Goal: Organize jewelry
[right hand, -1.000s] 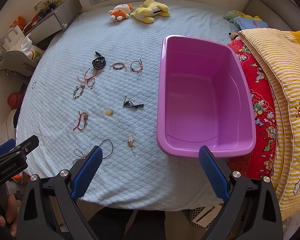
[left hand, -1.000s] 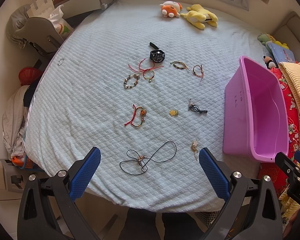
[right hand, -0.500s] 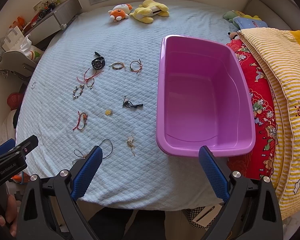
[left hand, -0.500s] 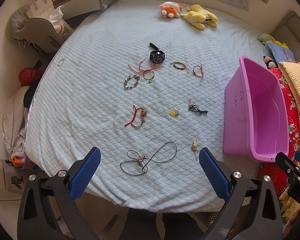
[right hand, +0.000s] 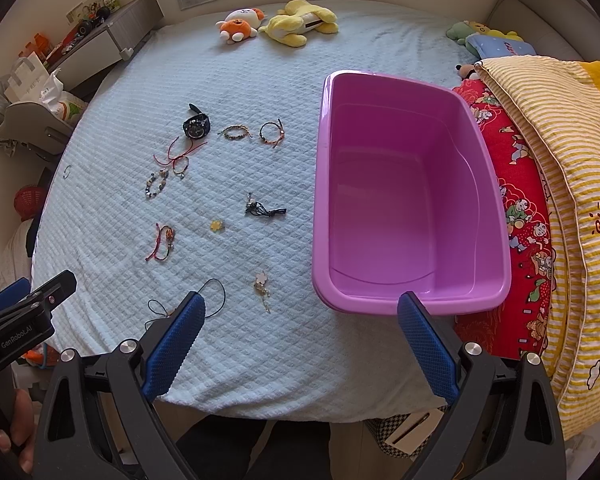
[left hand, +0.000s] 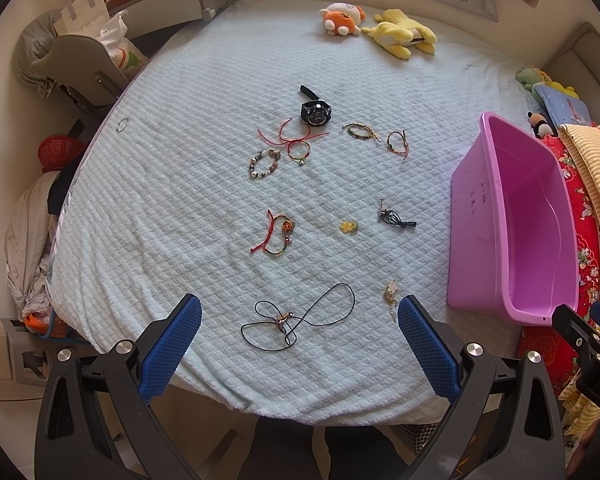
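Observation:
Several pieces of jewelry lie spread on a pale blue quilted bed (left hand: 180,220). Nearest is a black cord necklace (left hand: 296,320), just ahead of my open left gripper (left hand: 299,304). Farther off lie a red string bracelet (left hand: 278,236), a yellow flower charm (left hand: 348,226), a dark tassel charm (left hand: 394,218), a beaded bracelet (left hand: 264,163) and a black watch (left hand: 316,112). A white flower pendant (right hand: 262,282) lies left of the empty purple bin (right hand: 404,200). My right gripper (right hand: 298,304) is open, hovering over the bed's near edge by the bin's front corner.
Plush toys (left hand: 380,28) sit at the far end of the bed. A red printed quilt (right hand: 516,216) and a yellow striped blanket (right hand: 572,184) lie right of the bin. A chair with bags (left hand: 80,64) stands left of the bed. A small ring (left hand: 122,124) lies near the left edge.

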Available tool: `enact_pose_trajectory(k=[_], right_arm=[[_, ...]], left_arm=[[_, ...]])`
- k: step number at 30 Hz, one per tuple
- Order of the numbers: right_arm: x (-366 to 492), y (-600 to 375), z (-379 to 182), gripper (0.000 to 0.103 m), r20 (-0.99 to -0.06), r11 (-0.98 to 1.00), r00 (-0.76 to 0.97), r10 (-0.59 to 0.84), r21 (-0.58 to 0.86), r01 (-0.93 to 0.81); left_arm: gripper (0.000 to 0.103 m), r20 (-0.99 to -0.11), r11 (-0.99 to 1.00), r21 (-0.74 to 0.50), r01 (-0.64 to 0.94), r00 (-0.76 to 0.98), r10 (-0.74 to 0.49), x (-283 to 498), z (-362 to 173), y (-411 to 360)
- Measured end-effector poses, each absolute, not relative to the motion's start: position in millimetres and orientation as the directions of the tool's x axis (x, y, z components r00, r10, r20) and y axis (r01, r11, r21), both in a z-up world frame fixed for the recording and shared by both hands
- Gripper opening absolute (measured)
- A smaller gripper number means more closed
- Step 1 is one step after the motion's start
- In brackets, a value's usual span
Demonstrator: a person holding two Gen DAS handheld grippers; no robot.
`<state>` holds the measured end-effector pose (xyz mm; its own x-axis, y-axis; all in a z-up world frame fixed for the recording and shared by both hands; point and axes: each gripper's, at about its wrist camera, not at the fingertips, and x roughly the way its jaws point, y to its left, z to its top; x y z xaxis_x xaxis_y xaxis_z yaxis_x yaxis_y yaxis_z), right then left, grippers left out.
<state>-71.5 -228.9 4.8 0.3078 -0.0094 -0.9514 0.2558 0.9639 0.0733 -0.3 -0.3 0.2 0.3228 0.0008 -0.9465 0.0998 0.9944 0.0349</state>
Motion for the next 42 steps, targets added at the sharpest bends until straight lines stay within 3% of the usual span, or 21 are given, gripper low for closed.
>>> enact_pose_trajectory(k=[42], right_arm=[[-74.6,-225.4,-4.4,0.092,-0.950,0.970,0.312,0.033,0.106,0.220]], left_arm=[[0.097,-0.946,0.995,0.052,0.083,0.325,0.023,-3.8,5.2,26.1]])
